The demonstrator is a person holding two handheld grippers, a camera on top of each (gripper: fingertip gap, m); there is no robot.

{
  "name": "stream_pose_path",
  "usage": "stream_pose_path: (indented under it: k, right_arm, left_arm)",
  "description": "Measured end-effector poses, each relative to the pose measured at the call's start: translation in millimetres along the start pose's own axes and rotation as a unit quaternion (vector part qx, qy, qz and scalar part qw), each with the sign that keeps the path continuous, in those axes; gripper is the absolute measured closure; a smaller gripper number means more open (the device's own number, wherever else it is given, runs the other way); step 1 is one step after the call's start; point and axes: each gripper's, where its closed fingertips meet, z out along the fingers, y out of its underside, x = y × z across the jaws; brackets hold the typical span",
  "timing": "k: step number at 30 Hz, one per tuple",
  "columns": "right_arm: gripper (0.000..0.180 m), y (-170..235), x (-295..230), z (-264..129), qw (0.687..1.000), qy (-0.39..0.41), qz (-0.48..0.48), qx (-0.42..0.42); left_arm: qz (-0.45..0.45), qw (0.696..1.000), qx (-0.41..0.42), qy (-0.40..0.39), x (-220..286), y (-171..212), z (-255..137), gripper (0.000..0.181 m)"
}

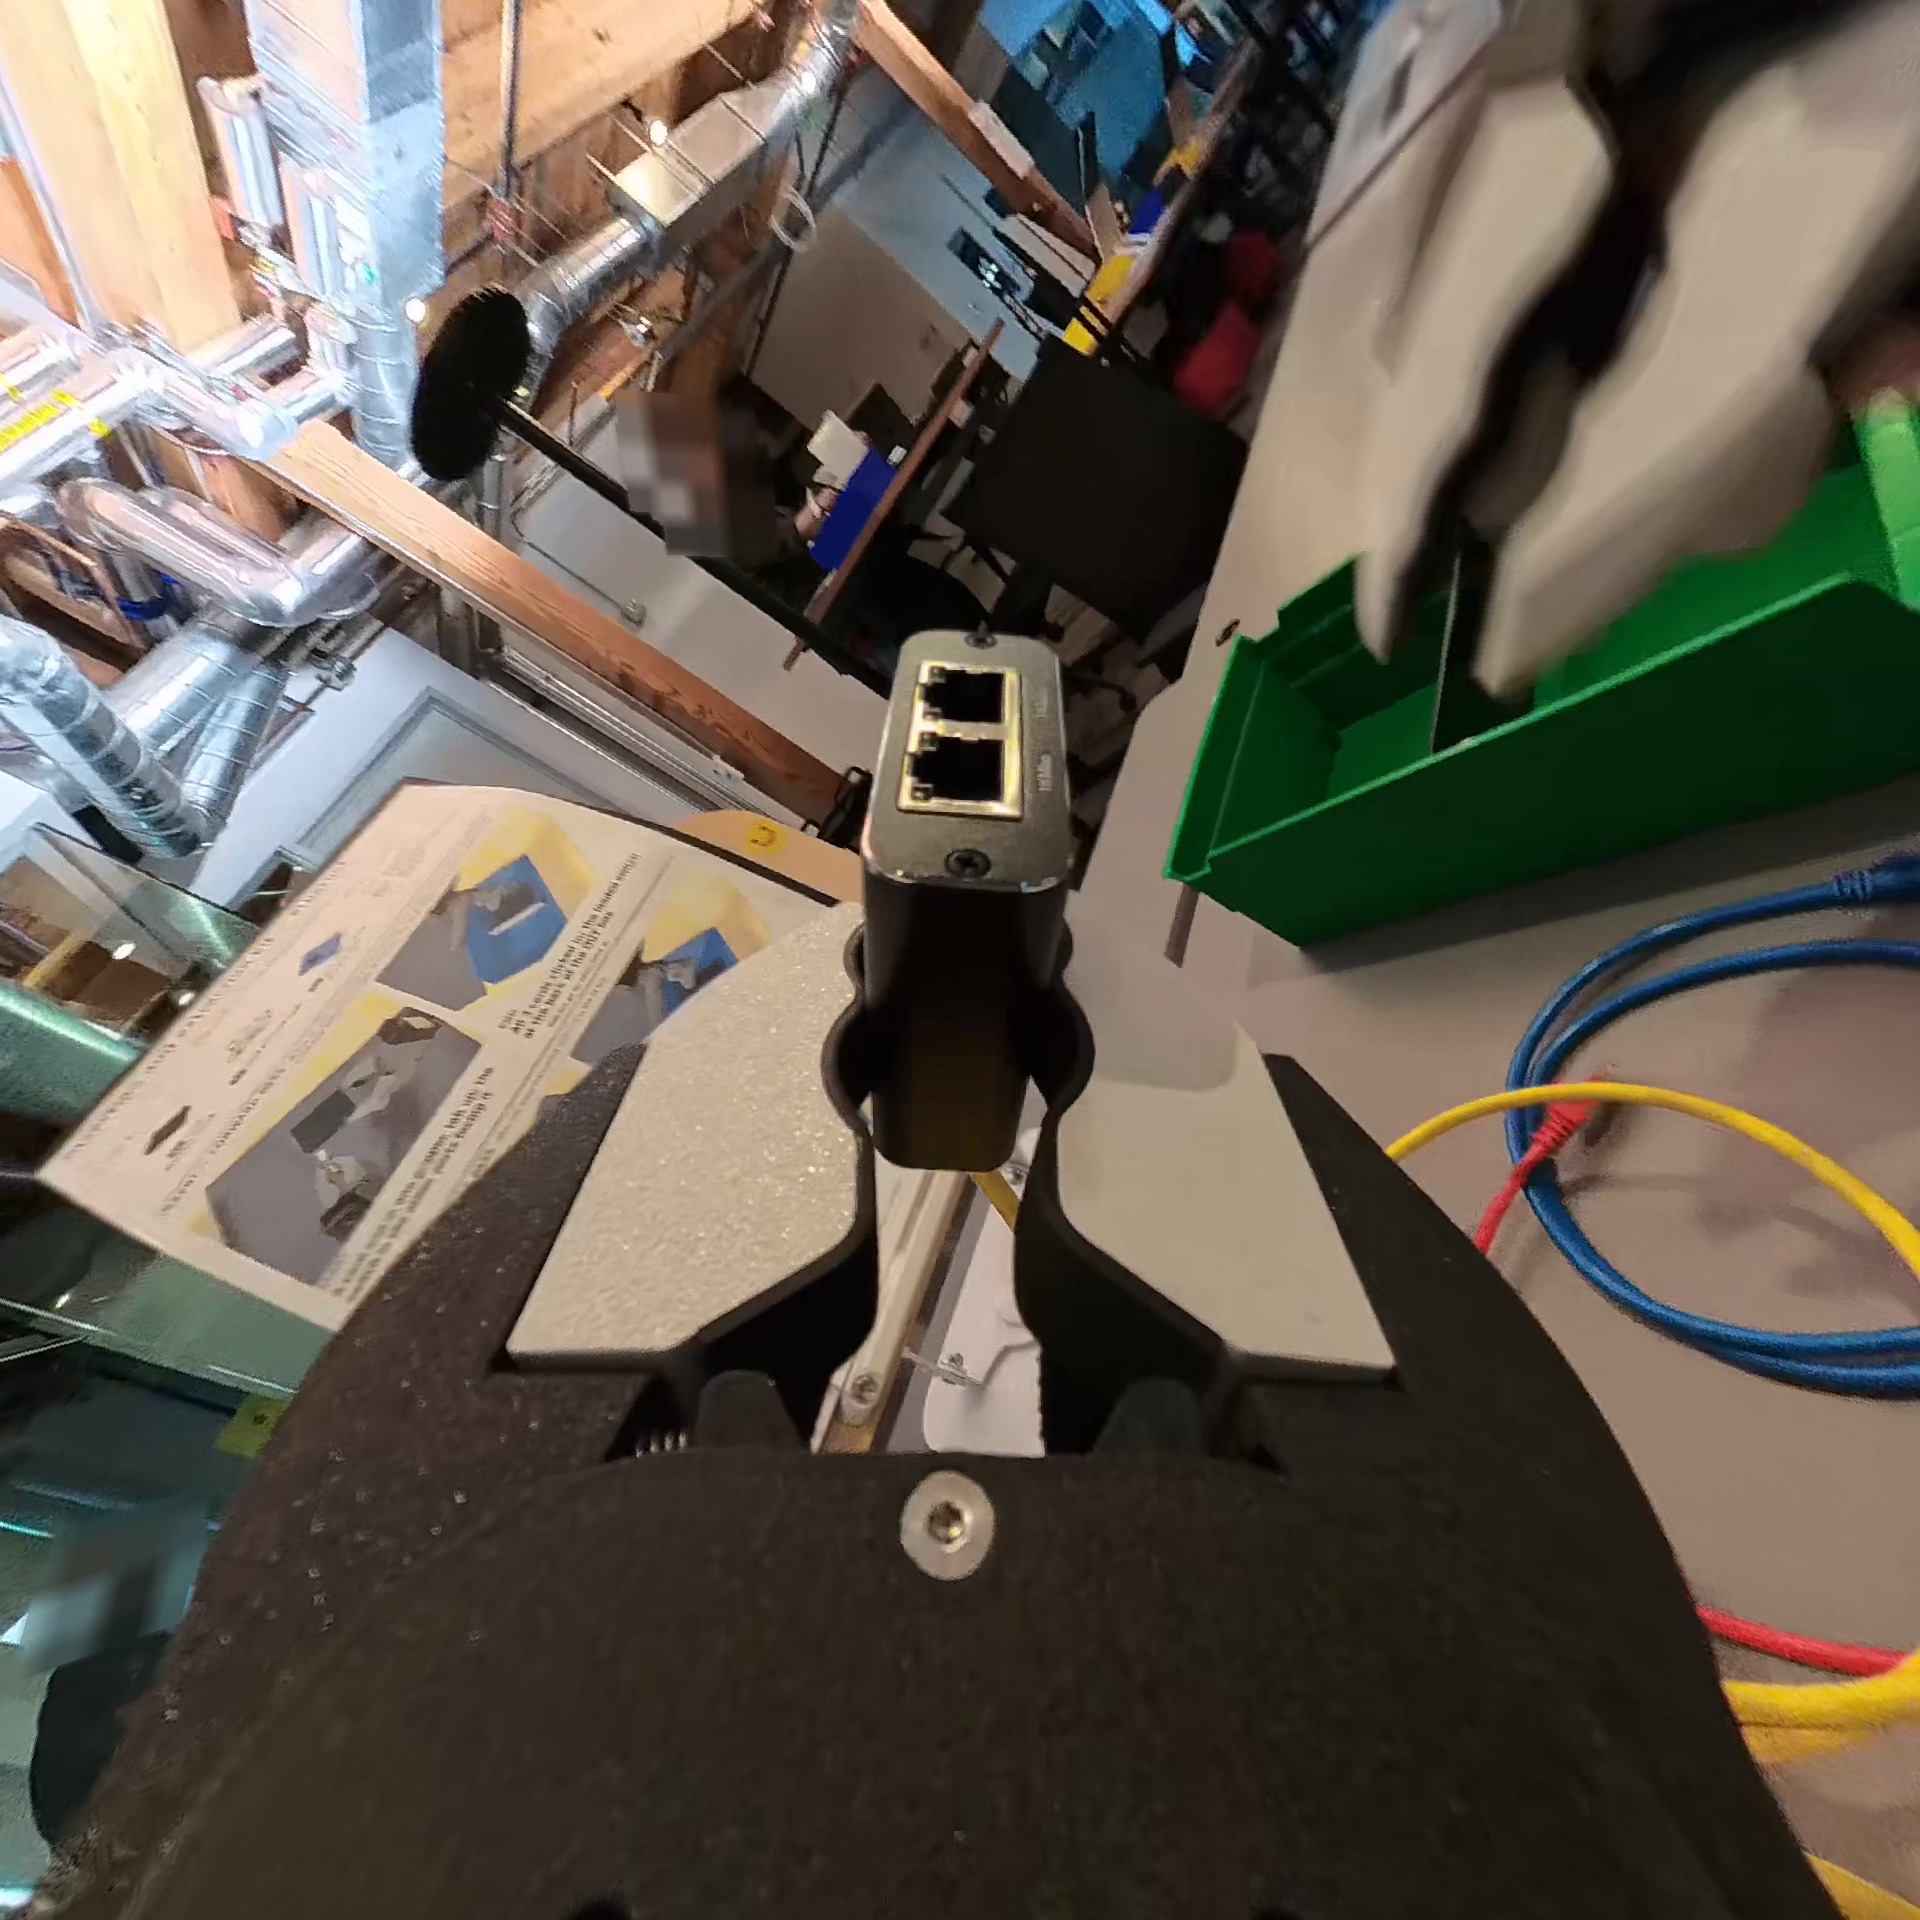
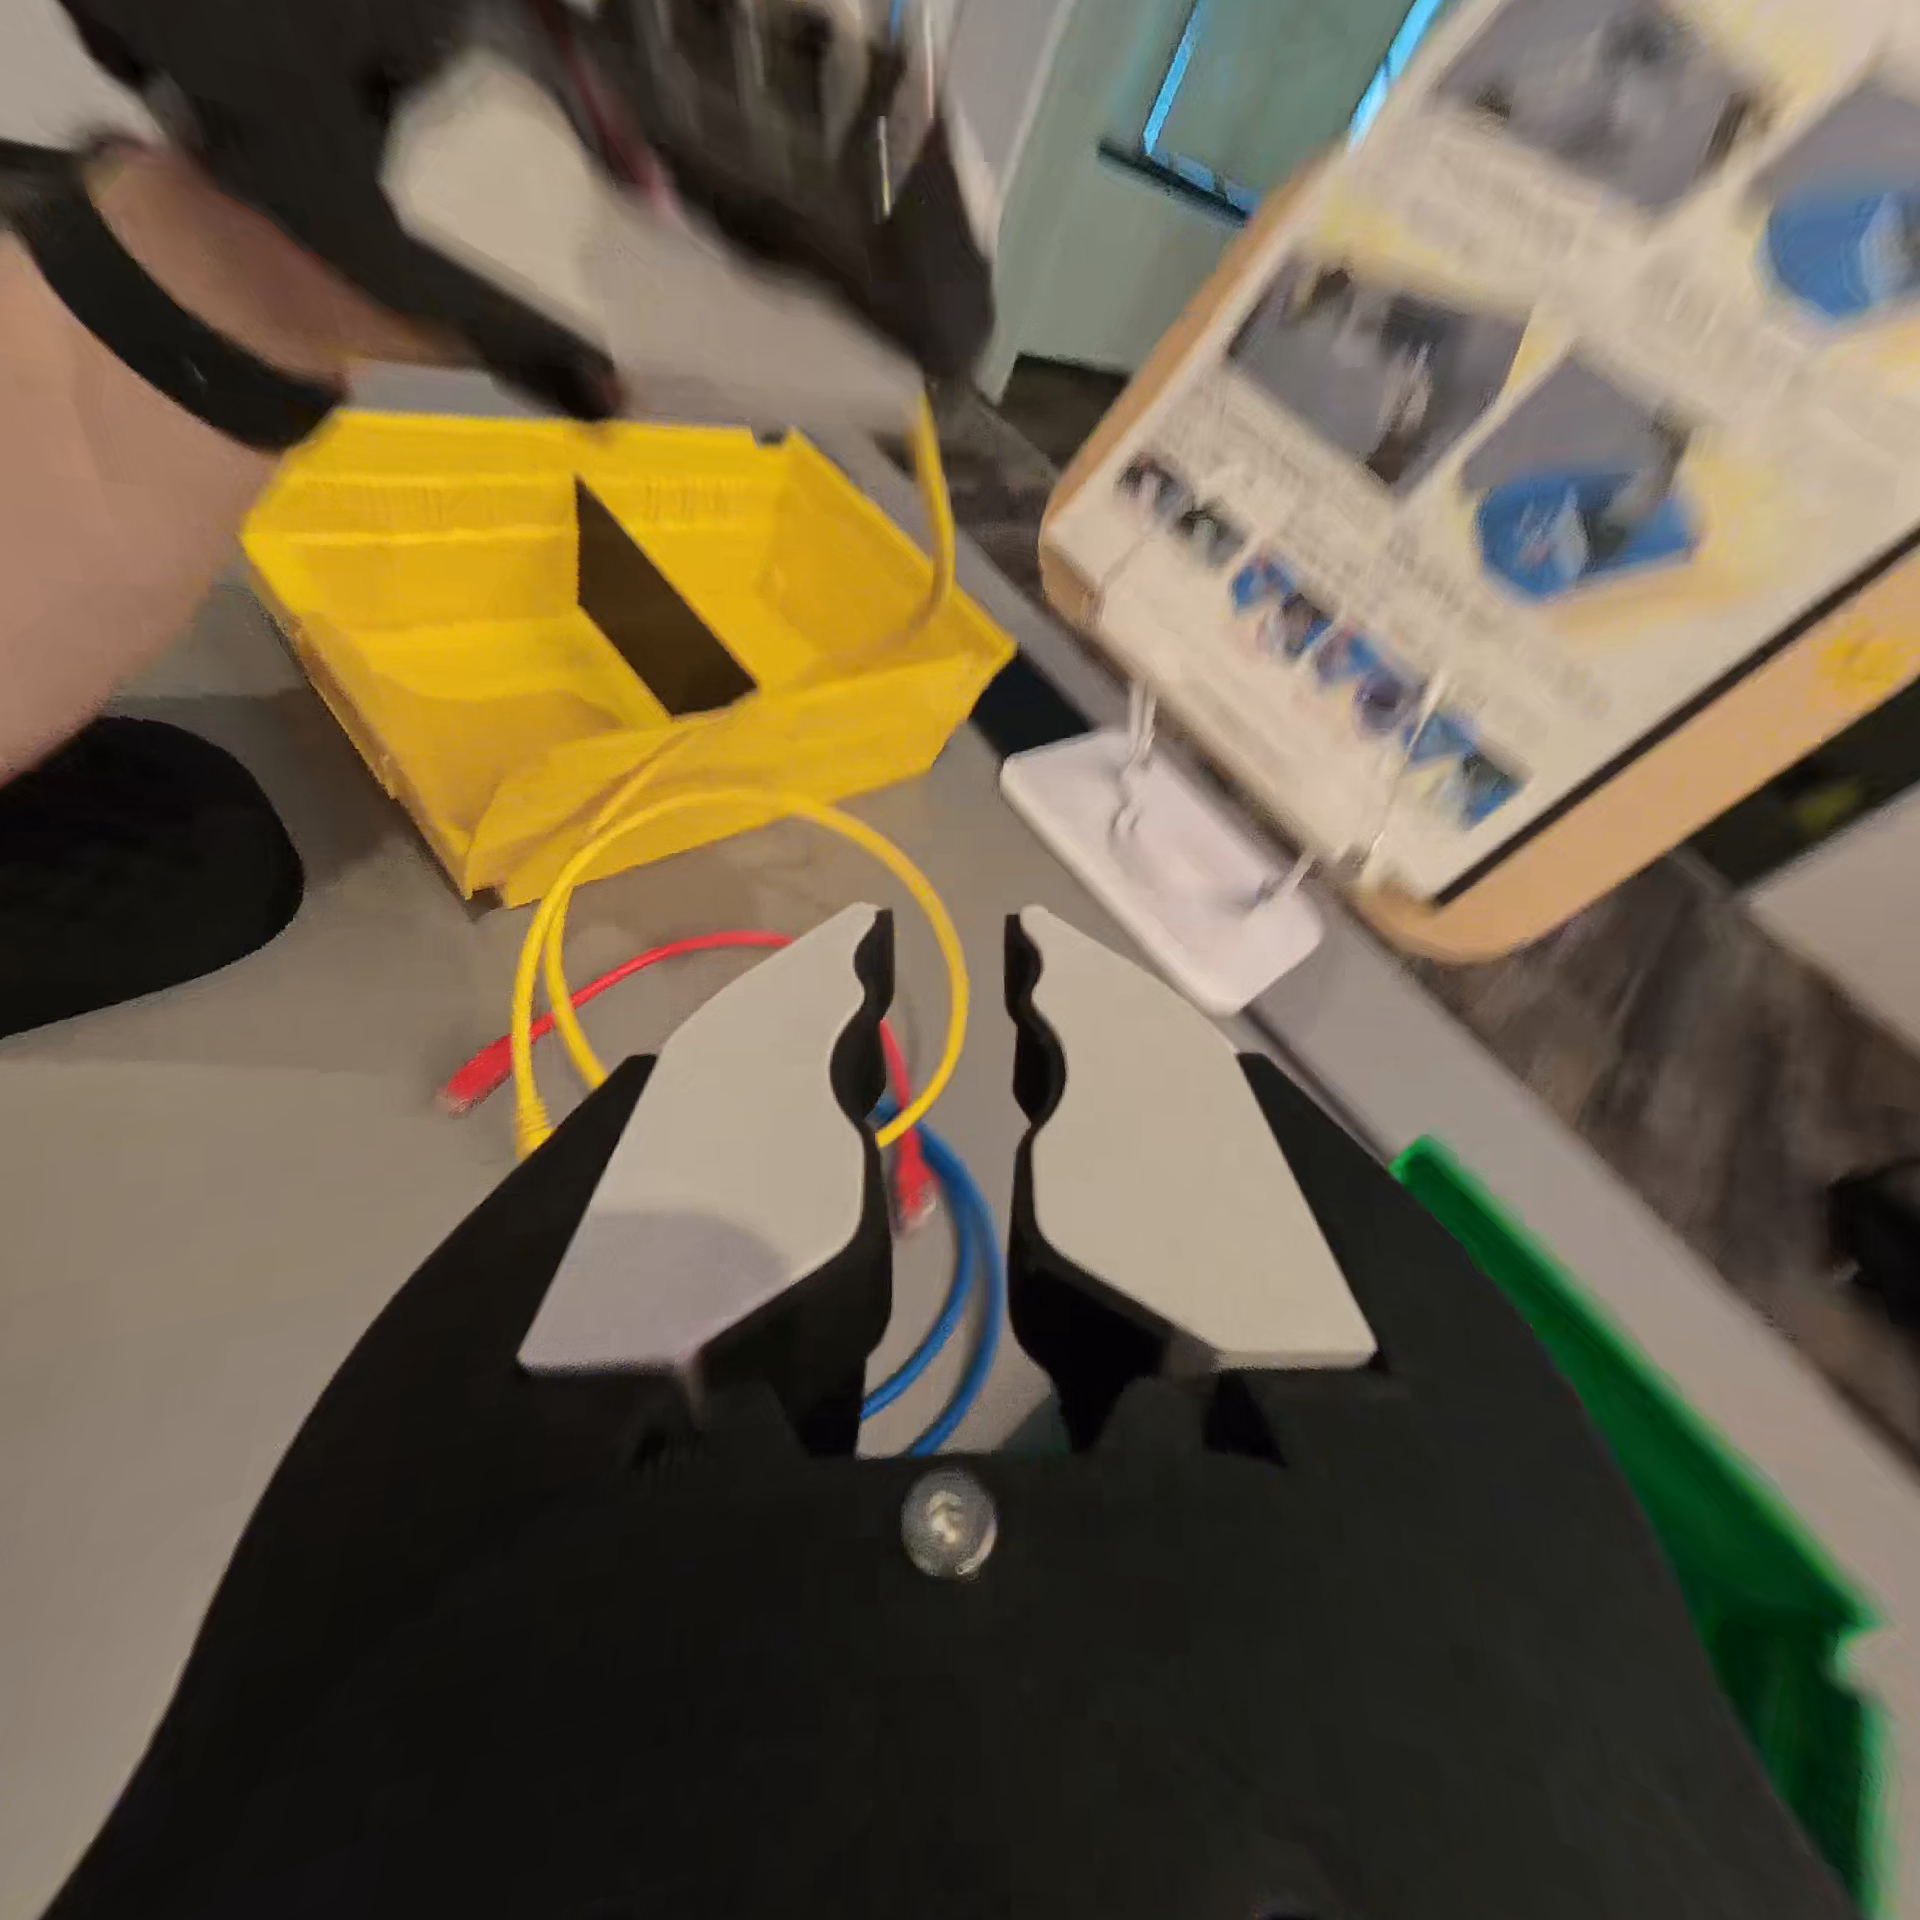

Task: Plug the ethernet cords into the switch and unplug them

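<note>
Left wrist view: the left gripper (image 1: 961, 1023) is clenched on the black switch (image 1: 961, 831), held above the grey surface (image 1: 1714, 1475) with its two vacant ports facing the camera. Right wrist view: the right gripper (image 2: 948, 935) is released, jaws parted with nothing between them, above the yellow cord (image 2: 748, 810), red cord (image 2: 623, 977) and blue cord (image 2: 961, 1278) lying loose near a yellow bin (image 2: 468, 623). A green bin (image 1: 1558, 779) stands on the surface nearby.

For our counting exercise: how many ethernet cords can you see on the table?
3. The yellow cord loops in front of the yellow bin, the red cord crosses that loop, and the blue cord lies beneath the right gripper. Others may be hidden.
</note>
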Motion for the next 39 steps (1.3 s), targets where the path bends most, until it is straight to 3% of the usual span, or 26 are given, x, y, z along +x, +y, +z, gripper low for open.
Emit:
stream_pose_path:
  k: [3,7,14,22,25,27,29,33,39]
  right_arm:
    - [0.160,68.3,-17.2,23.6,0.995,0.031,0.070,-0.063]
    - [0.162,140.1,-19.6,58.7,0.979,0.089,0.089,-0.161]
    - [0.154,179.8,-21.0,81.9,0.971,0.086,0.074,-0.211]
    - [0.148,185.3,-11.6,98.9,0.963,0.089,0.143,-0.210]
    - [0.148,198.4,-12.4,104.5,0.953,0.088,0.122,-0.262]
    - [0.164,203.1,-11.3,106.4,0.949,0.084,0.116,-0.282]
    - [0.165,202.4,-12.1,105.6,0.948,0.076,0.112,-0.287]
    - [0.166,167.7,-3.6,90.6,0.969,0.086,0.043,-0.228]
    - [0.166,88.9,0.5,45.7,0.990,0.019,0.019,-0.136]
  left_arm:
    - [-0.013,0.999,0.039,-0.015,-10.1,-18.1,-13.9,0.155]
    - [-0.017,0.998,0.053,-0.034,-20.6,-27.1,-27.3,0.155]
    - [-0.027,0.994,0.090,-0.055,-31.1,-46.4,-40.6,0.155]
    - [-0.035,0.991,0.114,-0.055,-34.1,-58.3,-51.4,0.155]
    - [-0.034,0.991,0.122,-0.052,-33.1,-64.0,-54.5,0.152]
    - [-0.030,0.991,0.124,-0.049,-31.3,-67.7,-56.4,0.152]
    - [-0.023,0.991,0.121,-0.047,-29.4,-69.5,-57.6,0.153]
    - [-0.018,0.991,0.128,-0.046,-28.6,-75.8,-63.0,0.152]
    - [-0.021,0.985,0.165,-0.042,-30.3,-94.8,-84.4,0.155]
